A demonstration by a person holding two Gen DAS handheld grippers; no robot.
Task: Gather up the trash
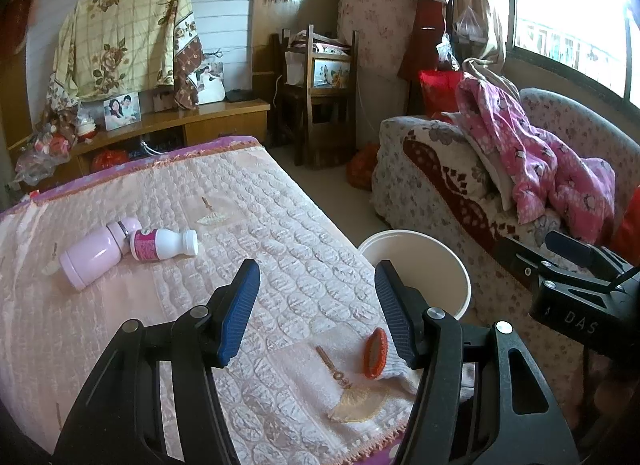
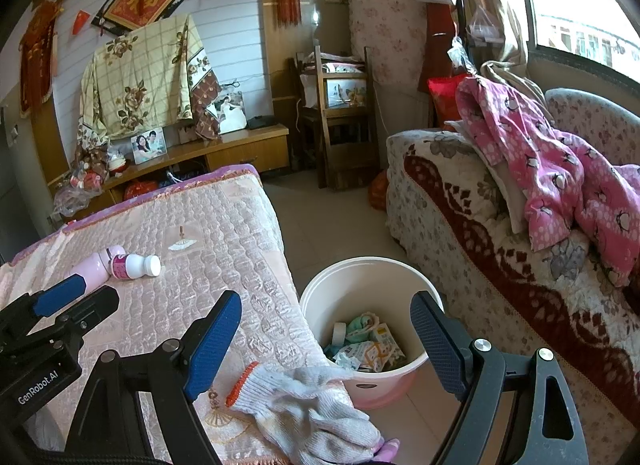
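Landmark: bucket (image 2: 370, 349), standing on the floor between the bed (image 1: 280, 233) and the sofa (image 2: 480, 233).

Left gripper (image 1: 316, 313): fingers spread wide, nothing between them. It hangs over the bed corner just left of the bucket. Right gripper (image 2: 326, 345): also spread wide, empty, held over the bucket's near-left rim and the bed corner.

Task things:
- 1 white bottle (image 1: 164, 244) with pink label, lying on its side on the bed, well left of and beyond the bucket, ahead-left of the left gripper and well apart from both grippers.
- 1 pink flask (image 1: 98, 253), lying on its side, its cap end touching the bottle's base, on the side away from the bucket.
- 1 knit glove (image 2: 308, 405) with orange cuff, draped over the bed corner just left of the bucket, below the right gripper's fingers; in the left view its cuff shows just inside the right finger of the left gripper.
- Trash already in the bucket: crumpled wrappers and paper at the bottom, count unclear, plus 1 white tape-like roll (image 2: 340, 333).

Counts: 2 grippers, 1 bucket, 1 bottle, 1 flask, 1 glove visible.
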